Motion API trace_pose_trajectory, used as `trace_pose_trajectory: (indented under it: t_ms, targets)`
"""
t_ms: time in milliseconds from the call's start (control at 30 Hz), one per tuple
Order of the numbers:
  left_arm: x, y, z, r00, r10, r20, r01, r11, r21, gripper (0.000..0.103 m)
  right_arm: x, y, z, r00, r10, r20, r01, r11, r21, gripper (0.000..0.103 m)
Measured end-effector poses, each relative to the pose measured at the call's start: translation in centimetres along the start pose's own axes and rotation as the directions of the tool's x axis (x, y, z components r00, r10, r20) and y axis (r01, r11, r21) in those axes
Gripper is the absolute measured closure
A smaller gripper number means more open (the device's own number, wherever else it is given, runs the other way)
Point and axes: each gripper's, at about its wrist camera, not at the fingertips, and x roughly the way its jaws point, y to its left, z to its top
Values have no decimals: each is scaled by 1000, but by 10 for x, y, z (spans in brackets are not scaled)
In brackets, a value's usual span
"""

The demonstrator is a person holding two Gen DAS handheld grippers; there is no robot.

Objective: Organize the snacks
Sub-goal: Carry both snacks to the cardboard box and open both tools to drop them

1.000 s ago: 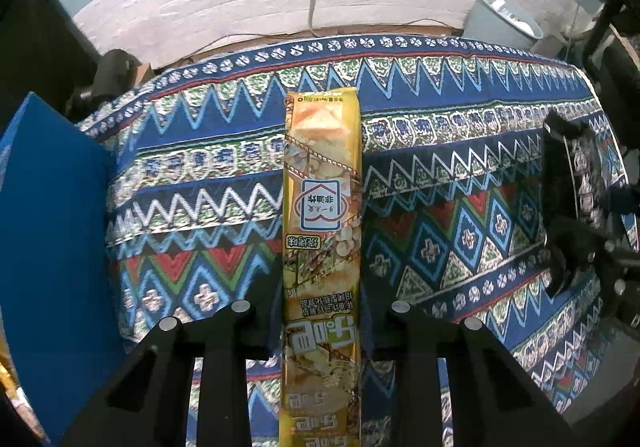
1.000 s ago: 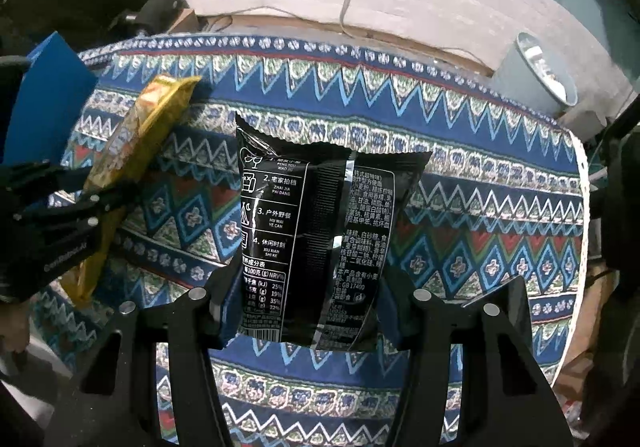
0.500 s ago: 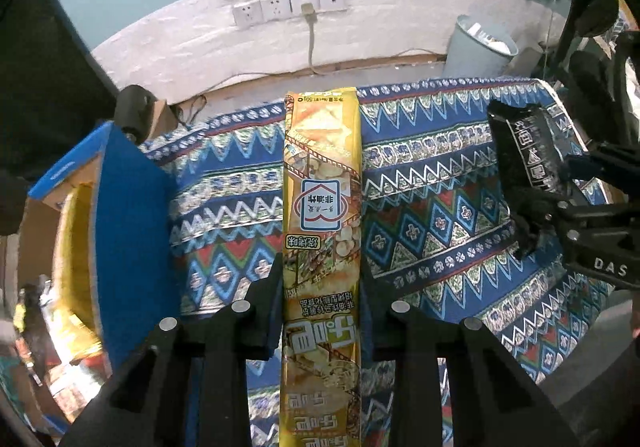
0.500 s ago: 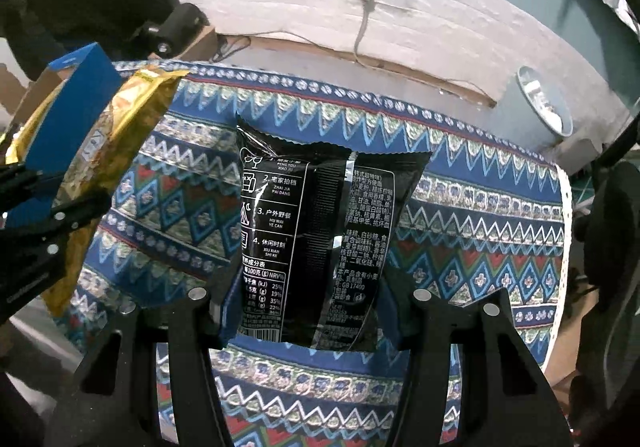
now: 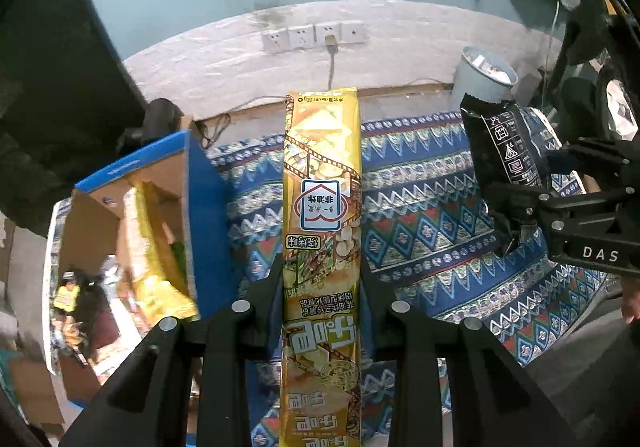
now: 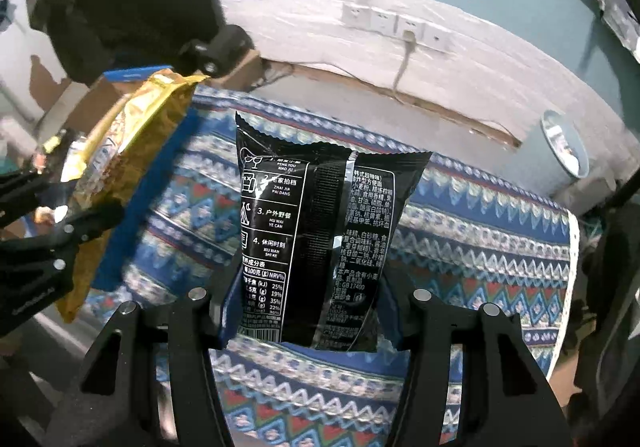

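- Long yellow snack pack (image 5: 322, 231) clamped betw. the two fingers of left gripper (image 5: 320, 287); pack sticks out lengthwise past the tips, held in the air above the patterned cloth (image 5: 420, 215).
- Same pack seen from right wrist cam, tilted, far end pointing up-right, left gripper pinching it partway along its length.
- Black snack bag (image 6: 316, 239) pinched at its lower part by right gripper (image 6: 312, 311), fingers closed on both side edges; bag upright, printed back facing cam, also off the cloth.
- In left wrist view the black bag + right gripper sit to the right of the yellow pack, over the cloth's right part.
- Blue cardboard box (image 5: 160, 207) stands at the cloth's left edge, top open, flaps up; yellow packs inside, rest too blurred to tell.
- Beyond the cloth's far edge: white wall strip w/ row of sockets (image 5: 314, 37), one plug + cable hanging down.
- Pale bin (image 5: 482, 77) on floor past the cloth's far-right corner.
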Motion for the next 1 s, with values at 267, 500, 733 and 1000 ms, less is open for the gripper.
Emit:
trace_pose_trajectory:
  t_ms: [267, 500, 733, 1000]
  targets:
    - [-26, 33, -1, 998, 9, 59, -6, 998, -55, 72, -5, 47, 24, 998, 54, 26, -52, 996, -69, 48]
    - [-38, 70, -4, 996, 39, 85, -29, 993, -115, 72, 0, 84, 49, 994, 105, 32, -100, 987, -123, 48]
    - [-43, 111, -7, 993, 71, 90, -52, 980, -191, 72, 6, 121, 77, 988, 148, 43, -139, 976, -169, 48]
    - [-52, 148, -6, 985, 134, 104, -107, 965, -240, 72, 24, 157, 106, 978, 202, 40, -191, 963, -192, 48]
